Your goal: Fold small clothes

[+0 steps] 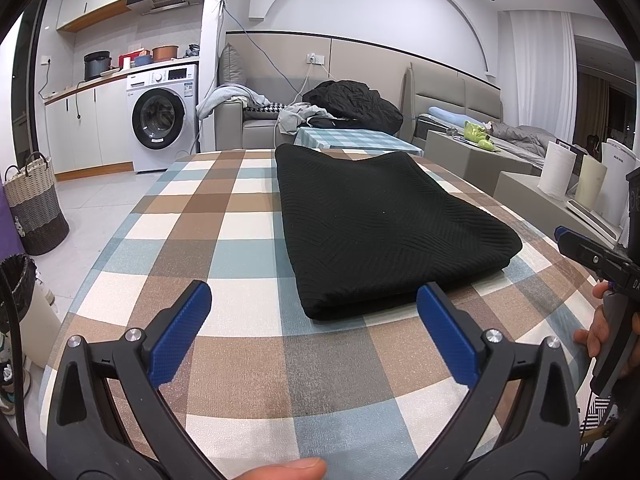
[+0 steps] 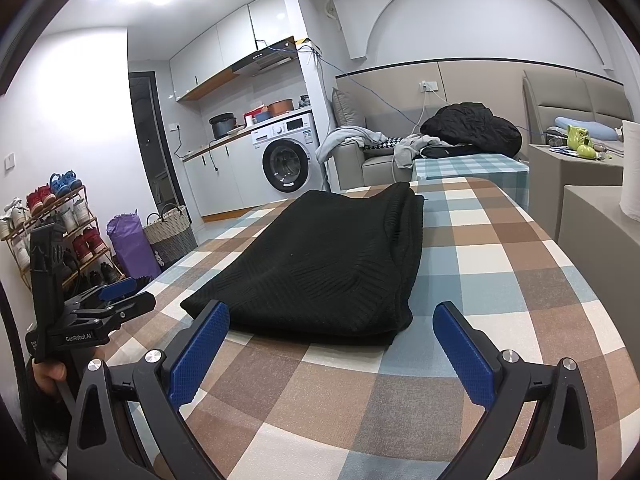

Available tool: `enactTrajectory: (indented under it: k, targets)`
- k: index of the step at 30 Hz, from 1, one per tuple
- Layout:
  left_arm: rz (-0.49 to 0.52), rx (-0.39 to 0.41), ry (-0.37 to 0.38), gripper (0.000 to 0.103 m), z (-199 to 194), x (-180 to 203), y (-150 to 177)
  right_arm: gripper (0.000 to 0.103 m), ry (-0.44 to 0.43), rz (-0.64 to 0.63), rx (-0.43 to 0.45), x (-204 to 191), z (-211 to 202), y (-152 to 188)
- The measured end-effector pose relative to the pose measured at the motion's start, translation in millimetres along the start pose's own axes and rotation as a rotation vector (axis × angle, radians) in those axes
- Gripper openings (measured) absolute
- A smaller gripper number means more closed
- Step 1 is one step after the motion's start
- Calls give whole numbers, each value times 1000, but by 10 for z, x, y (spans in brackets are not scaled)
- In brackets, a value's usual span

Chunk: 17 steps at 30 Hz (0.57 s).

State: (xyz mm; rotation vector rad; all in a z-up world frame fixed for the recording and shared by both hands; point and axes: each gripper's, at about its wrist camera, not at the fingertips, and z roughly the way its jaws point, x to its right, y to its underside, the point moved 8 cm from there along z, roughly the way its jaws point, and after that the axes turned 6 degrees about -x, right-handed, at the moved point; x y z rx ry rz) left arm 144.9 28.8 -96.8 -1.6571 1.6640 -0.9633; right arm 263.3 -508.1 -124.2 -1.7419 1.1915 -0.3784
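A black knit garment (image 1: pixel 380 224) lies folded in a flat rectangle on the checked tablecloth (image 1: pixel 224 216). It also shows in the right wrist view (image 2: pixel 328 264). My left gripper (image 1: pixel 314 300) is open and empty, just short of the garment's near edge. My right gripper (image 2: pixel 332 316) is open and empty, its left pad (image 2: pixel 200 352) in front of the garment's near edge. The right gripper shows at the right edge of the left wrist view (image 1: pixel 592 256). The left gripper shows at the left of the right wrist view (image 2: pixel 116 300).
A second small table with a blue checked cloth (image 1: pixel 352 138) stands beyond the far edge. A sofa with a black jacket (image 1: pixel 352 100) and clothes is behind it. A washing machine (image 1: pixel 160 116), a woven basket (image 1: pixel 34 208) and a shoe rack (image 2: pixel 52 216) stand to the left.
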Motion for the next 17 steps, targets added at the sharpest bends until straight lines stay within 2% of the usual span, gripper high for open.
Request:
enactTrajectory:
  k: [17]
  targets:
    - [2,0,-1,102,6,5,4,103,-5,-9,-2,-1,15,-3]
